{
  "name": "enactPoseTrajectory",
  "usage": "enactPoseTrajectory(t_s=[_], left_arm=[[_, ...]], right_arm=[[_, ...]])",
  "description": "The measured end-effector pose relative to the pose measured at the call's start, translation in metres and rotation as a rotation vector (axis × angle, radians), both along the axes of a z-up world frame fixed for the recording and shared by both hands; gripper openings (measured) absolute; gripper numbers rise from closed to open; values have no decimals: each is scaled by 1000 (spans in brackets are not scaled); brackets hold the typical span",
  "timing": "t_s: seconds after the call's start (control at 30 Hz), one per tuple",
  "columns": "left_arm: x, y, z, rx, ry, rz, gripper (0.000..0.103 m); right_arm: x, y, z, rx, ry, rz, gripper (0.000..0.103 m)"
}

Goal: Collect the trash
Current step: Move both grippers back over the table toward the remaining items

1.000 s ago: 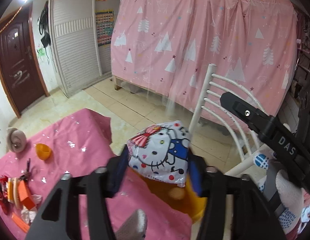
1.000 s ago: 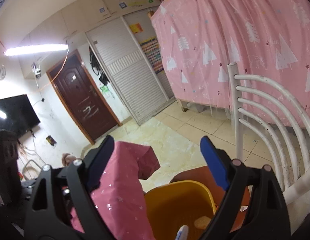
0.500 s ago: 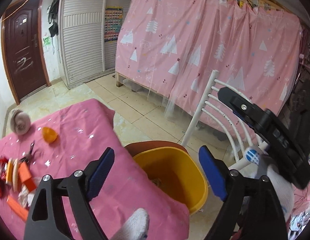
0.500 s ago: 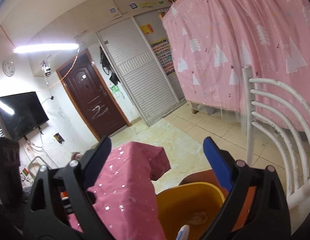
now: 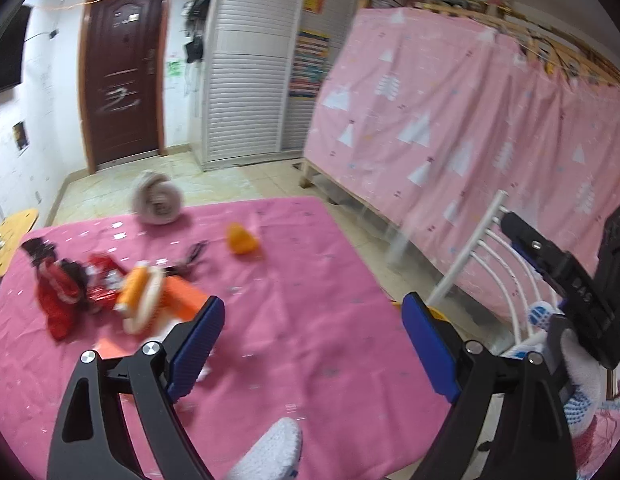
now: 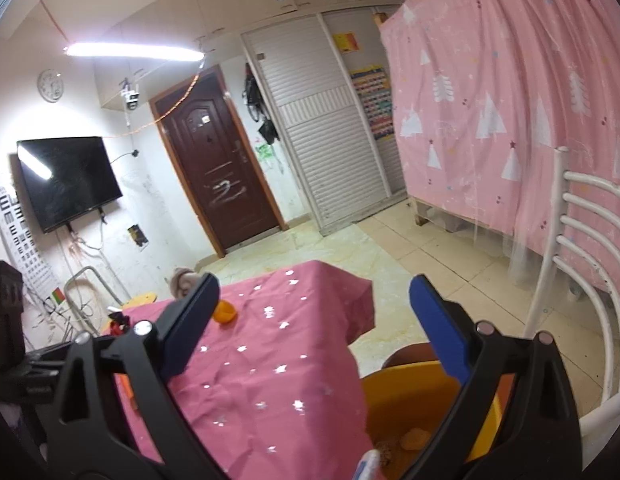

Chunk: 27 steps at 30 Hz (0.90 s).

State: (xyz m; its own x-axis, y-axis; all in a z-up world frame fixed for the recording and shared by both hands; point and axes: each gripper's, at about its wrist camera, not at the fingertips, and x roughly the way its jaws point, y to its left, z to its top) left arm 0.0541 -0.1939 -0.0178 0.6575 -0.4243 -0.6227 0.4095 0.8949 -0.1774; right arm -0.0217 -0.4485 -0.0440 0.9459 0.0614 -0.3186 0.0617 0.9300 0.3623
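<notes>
Our left gripper has just been opening, jaws wide, nothing between them, over the pink table. Right gripper also just spread, empty, above the yellow bin at the table's edge. Trash pile sits on the table's left side, orange cup beyond it.

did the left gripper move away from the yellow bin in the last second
Yes. The left gripper swung off the yellow bin, now at its right finger, toward the trash pile; its jaws have just been opening, nothing between them.
</notes>
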Motion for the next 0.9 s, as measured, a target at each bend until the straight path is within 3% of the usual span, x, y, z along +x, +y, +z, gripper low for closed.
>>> enactPoseTrajectory(t_s=[0.3,0.57,0.9], left_arm=[[21,92,2,-76,0,120,82],[43,163,-4,-131,18,223,82],[61,211,-28,-64,53,273,82]], right_arm=[[7,25,-4,82,-17,91,93],[36,71,-13,30,115,161,95],[78,151,-17,-80,208,319,95]])
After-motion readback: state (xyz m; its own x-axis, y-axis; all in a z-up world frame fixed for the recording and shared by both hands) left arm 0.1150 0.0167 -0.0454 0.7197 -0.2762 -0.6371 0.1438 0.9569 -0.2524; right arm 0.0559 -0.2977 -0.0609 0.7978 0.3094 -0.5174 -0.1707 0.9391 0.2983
